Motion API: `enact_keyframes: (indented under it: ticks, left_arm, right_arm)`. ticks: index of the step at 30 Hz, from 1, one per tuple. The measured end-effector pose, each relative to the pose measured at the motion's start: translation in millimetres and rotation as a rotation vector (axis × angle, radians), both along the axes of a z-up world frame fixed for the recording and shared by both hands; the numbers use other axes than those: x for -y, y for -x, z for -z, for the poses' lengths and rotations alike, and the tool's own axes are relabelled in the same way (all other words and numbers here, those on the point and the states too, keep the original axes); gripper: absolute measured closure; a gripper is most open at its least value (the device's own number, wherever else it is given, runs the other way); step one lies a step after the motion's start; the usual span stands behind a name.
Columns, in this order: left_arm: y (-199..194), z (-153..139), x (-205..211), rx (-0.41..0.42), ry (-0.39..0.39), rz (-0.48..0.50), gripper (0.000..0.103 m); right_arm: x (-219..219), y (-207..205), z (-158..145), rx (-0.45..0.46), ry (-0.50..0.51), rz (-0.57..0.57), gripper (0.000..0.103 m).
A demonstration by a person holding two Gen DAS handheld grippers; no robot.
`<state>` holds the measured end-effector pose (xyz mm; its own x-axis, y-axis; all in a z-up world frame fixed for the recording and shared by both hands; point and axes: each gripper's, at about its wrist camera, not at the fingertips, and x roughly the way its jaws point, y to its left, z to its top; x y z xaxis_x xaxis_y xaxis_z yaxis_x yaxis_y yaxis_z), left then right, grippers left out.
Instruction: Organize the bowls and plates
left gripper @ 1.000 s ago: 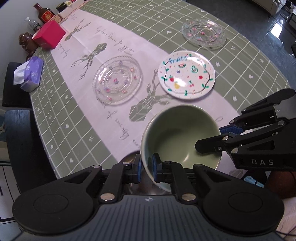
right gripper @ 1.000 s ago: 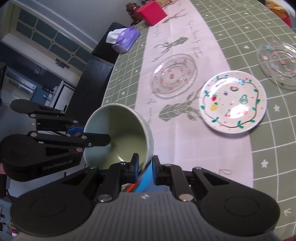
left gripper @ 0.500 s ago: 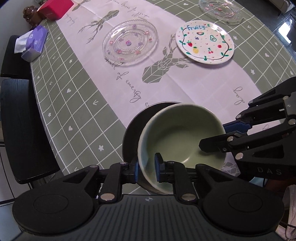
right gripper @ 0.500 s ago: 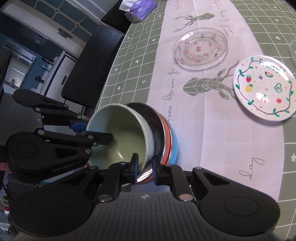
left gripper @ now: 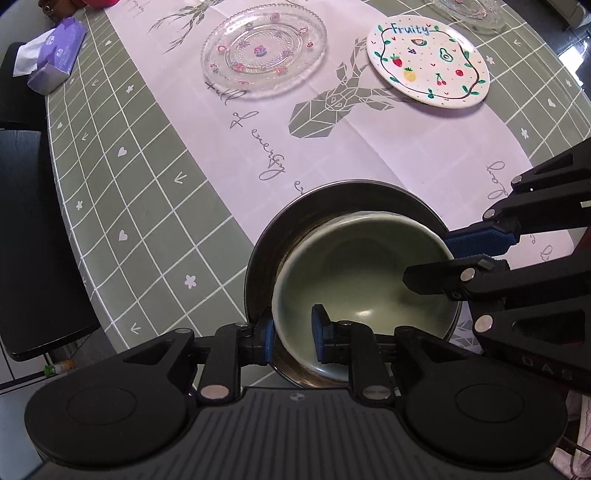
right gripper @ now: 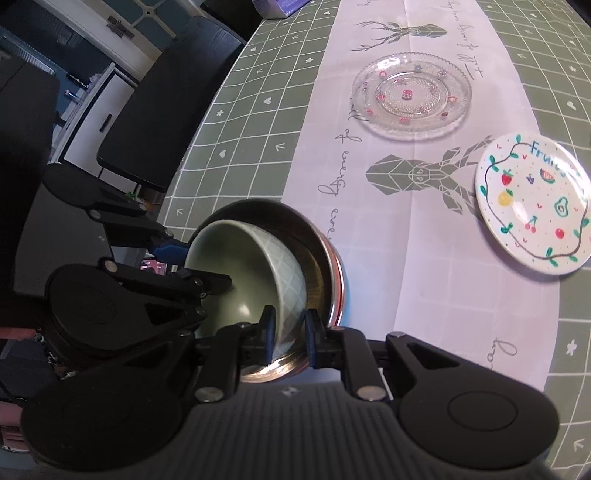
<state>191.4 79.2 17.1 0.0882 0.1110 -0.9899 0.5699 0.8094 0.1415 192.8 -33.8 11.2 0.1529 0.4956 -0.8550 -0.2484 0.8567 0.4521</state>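
Note:
A pale green bowl (left gripper: pixel 362 288) (right gripper: pixel 286 266) rests tilted inside a steel bowl (left gripper: pixel 295 221) (right gripper: pixel 319 266), which tops a stack with a red and a blue rim under it. My left gripper (left gripper: pixel 293 334) straddles the green bowl's near rim. Its jaws are opening, and a gap shows between the inner pad and the wall. My right gripper (right gripper: pixel 290 332) is shut on the opposite rim, with the wall pinched between its blue pads. Each gripper also shows in the other's view, at the bowl's far side.
A clear glass plate (left gripper: pixel 264 55) (right gripper: pixel 410 96) and a white "Fruity" plate (left gripper: pixel 428 61) (right gripper: pixel 532 203) lie farther along the runner. A second glass plate (left gripper: pixel 469 7) sits at the far edge. A purple tissue pack (left gripper: pixel 55 66) and a dark chair (left gripper: pixel 22 221) are at the left.
Both grippers carried the green bowl down and toward the table's near edge, into the steel bowl. The left jaws have parted from the rim.

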Motion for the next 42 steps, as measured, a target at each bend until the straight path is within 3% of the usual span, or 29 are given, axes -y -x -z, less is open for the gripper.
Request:
enact_keyframes:
  ticks: [6,10,20,24,29,37,42]
  left_arm:
    - [-5,2,-1,-0.021,-0.003,-0.016,0.08]
    - [-5,0,0,-0.017,-0.002,-0.017,0.08]
    - [-9,-27,5,0.069,0.069,-0.028,0.076]
    - [-9,-33,10,0.126,0.102,-0.019,0.076]
    - [-10,-35,15,0.187,0.133,-0.013,0.076]
    - [-5,-17,10,0.164,0.085,-0.028,0.076]
    - [-3,-22,5,0.183,0.119,-0.045,0.076]
  right_arm:
    - [-2,-4,1,-0.019,0.008,-0.017,0.088]
    - [-3,-3,-1,-0.028,-0.01,-0.025,0.08]
    - [6,1,-22,0.079,0.01,-0.007,0.08]
    - [13,1,-24,0.096,-0.004,0.007,0.09]
    - [15,1,-25,0.128,-0.002,0.012,0.093]
    - [9,2,-11,0.125,0.004,-0.006,0.1]
    - [11,2,-8,0.107,-0.015,-0.003,0.101]
